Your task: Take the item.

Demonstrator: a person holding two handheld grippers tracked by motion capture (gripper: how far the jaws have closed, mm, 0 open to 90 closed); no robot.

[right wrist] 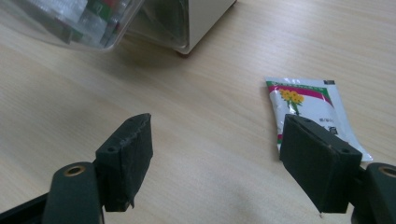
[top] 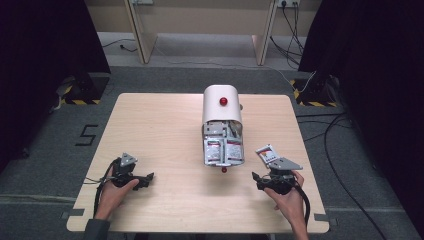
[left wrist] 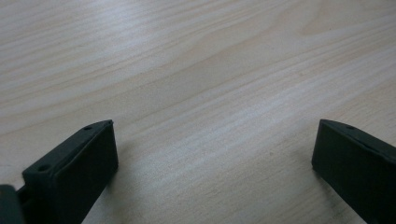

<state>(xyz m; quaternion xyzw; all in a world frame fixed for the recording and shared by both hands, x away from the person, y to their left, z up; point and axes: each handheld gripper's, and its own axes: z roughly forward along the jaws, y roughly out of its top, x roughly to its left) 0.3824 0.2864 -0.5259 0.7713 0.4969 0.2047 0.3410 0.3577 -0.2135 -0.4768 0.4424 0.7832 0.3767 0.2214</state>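
Jaws on both grippers are being held wide apart, with nothing between them. The left gripper (top: pixel 134 176) is being rested low over bare wood near the table's (top: pixel 150 125) front-left corner. The right gripper (top: pixel 270 180) is being held near the front-right corner, and the sachet (right wrist: pixel 312 108) is lying flat on the wood just beyond its right-hand jaw, apart from it. A white dispenser box (top: pixel 221 107) with a red knob (top: pixel 223 101) is standing at the table's middle, and more packets (top: pixel 223 148) are being kept under its clear front cover.

The sachet is being judged light, thin, pliable and glossy, so likely slippery. Lying flat, it is offering little edge; a grip across a sealed short end is being advised.
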